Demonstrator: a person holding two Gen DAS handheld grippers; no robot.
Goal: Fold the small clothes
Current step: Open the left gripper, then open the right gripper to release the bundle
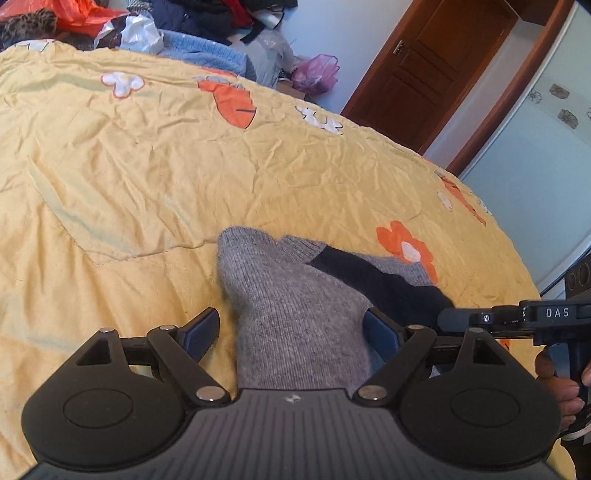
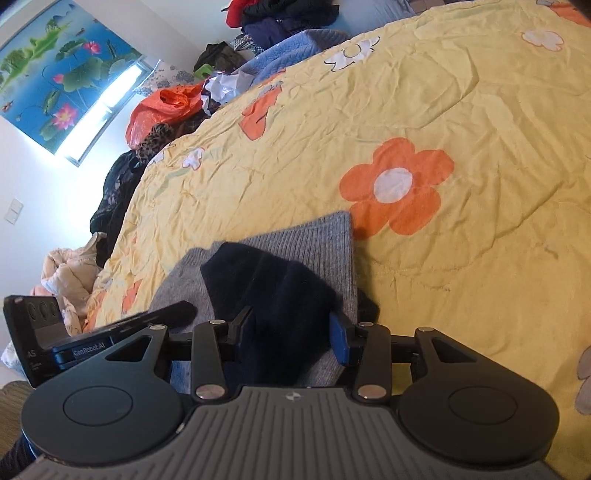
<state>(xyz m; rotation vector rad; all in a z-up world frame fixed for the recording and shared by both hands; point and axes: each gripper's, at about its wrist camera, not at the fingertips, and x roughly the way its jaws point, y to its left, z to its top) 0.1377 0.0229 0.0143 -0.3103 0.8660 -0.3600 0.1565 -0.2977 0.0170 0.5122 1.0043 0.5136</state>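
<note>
A grey sweater with a dark sleeve is spread on the yellow quilt. The left gripper is held wide open around its grey edge, untouched on the left side. The right gripper is half closed astride the sleeve, though a pinch cannot be told; bare quilt is left from ten to two o'clock.

A bed fills most of both views, covered by a wrinkled yellow quilt printed with orange and white flowers. In the left wrist view a dark brown wooden door with a metal handle stands in the upper right, set in a pale wall; a strip of flower-patterned tiles runs along that wall at the far right. A heap of clothes and a blue blanket lie along the top edge, with a pink plastic bag beside them. In the right wrist view a lotus-pond picture hangs in the upper left, with bright daylight glaring along its lower edge. A white wall switch sits at the left edge. An orange plastic bag lies beside the bed.
</note>
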